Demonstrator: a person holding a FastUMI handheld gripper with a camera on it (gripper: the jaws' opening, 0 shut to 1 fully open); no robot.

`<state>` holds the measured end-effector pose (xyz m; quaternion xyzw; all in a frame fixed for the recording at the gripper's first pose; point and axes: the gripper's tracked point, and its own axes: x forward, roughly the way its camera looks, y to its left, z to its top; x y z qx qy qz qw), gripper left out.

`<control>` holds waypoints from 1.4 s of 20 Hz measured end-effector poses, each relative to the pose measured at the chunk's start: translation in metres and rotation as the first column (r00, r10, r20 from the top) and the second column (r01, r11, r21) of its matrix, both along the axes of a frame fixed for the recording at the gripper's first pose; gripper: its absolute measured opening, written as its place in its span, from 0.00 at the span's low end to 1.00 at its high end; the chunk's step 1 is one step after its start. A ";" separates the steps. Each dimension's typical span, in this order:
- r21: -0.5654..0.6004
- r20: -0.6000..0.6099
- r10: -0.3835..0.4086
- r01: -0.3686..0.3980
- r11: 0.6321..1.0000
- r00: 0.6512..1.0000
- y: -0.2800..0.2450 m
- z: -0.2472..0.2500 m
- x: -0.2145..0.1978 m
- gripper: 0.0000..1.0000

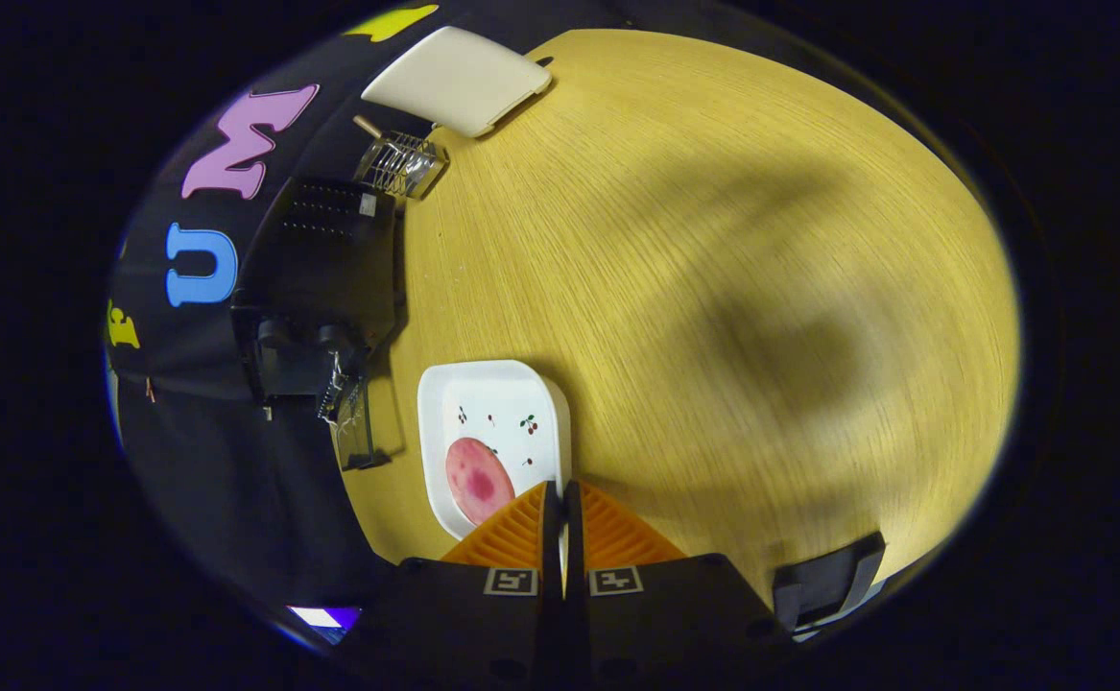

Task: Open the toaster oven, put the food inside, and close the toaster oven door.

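My gripper (562, 499) hangs high above the wooden table with its fingers shut together and nothing between them. Just beyond the fingertips, down on the table, lies a white square plate (540, 393) with small cherry prints. A round pink slice of food (478, 480) rests on the plate; one finger hides the plate's near corner. Beyond the plate, against the booth wall, stands the black toaster oven (315, 278). Its knobs face the table, and its glass door (355, 434) appears swung out from the front.
A wire rack (401, 163) sits past the oven, and a white board (459, 77) lies farther along the wall. The yellow wooden table (713, 288) spreads wide on the side away from the oven, with a dark shadow across it.
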<state>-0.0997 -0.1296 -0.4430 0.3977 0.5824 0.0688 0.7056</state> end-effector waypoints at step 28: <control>0.125 -0.048 -0.538 0.540 0.833 0.841 0.278 0.093 0.072 0.05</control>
